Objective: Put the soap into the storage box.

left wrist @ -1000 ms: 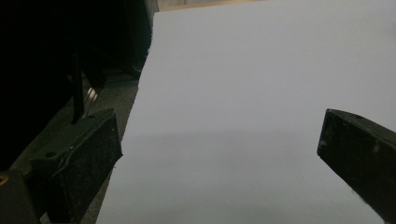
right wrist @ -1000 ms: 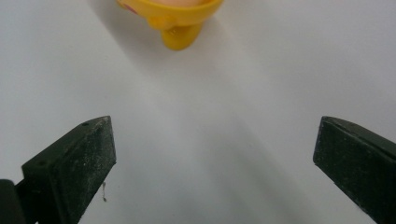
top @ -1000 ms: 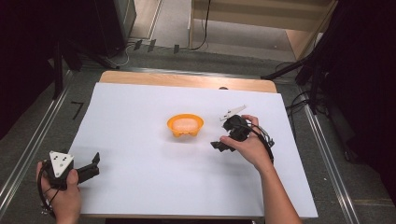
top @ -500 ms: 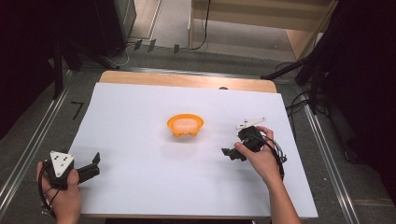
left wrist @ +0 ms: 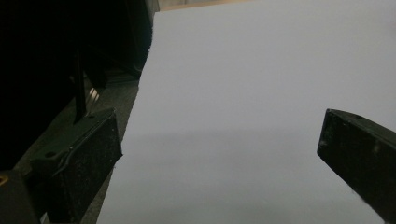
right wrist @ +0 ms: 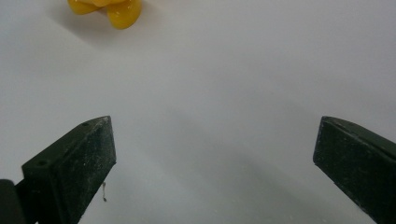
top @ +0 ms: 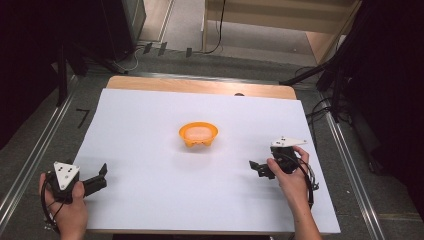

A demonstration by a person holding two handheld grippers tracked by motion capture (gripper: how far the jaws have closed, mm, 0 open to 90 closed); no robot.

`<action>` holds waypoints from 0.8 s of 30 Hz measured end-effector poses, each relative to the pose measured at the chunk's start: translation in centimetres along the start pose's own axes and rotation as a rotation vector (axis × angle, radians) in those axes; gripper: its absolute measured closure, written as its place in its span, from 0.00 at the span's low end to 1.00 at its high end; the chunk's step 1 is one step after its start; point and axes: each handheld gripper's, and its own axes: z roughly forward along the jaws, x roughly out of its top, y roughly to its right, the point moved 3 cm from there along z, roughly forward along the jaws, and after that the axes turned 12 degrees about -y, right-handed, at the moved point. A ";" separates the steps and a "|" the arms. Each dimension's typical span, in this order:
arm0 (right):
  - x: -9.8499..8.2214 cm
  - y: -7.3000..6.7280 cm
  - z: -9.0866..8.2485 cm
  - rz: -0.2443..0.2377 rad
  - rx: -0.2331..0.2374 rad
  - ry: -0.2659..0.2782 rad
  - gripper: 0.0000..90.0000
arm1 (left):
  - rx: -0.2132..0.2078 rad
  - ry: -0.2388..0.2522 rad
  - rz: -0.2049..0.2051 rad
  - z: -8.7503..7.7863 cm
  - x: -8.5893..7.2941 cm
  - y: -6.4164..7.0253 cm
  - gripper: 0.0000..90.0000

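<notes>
An orange bowl (top: 198, 134) sits alone near the middle of the white table sheet (top: 150, 115); its lower edge (right wrist: 108, 9) shows at the top left of the right gripper view. My right gripper (top: 258, 169) is at the right side of the sheet, pointing left, open with nothing between its jaws (right wrist: 215, 154). At the front left corner my left gripper (top: 99, 177) rests low, pointing right, also open and empty (left wrist: 219, 154). Both grippers are well apart from the bowl.
The sheet covers a wooden table whose bare back edge (top: 200, 86) shows. Metal rails (top: 30, 160) run along both sides, with dark floor and cables (top: 320, 107) beyond. The sheet's left edge (left wrist: 135, 116) lies close to my left gripper.
My right gripper has drawn back from beside the bowl toward the front right of the sheet. The left gripper and the bowl have stayed put.
</notes>
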 end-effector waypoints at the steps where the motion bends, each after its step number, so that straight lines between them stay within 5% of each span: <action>1: -0.2 0.1 -0.1 0.006 0.001 0.009 0.00 | 0.000 0.001 -0.001 0.0 0.0 0.0 0.00; 24: -6.0 2.0 -1.7 0.088 -0.063 0.043 0.00 | 0.004 0.003 0.008 0.0 0.0 0.1 0.00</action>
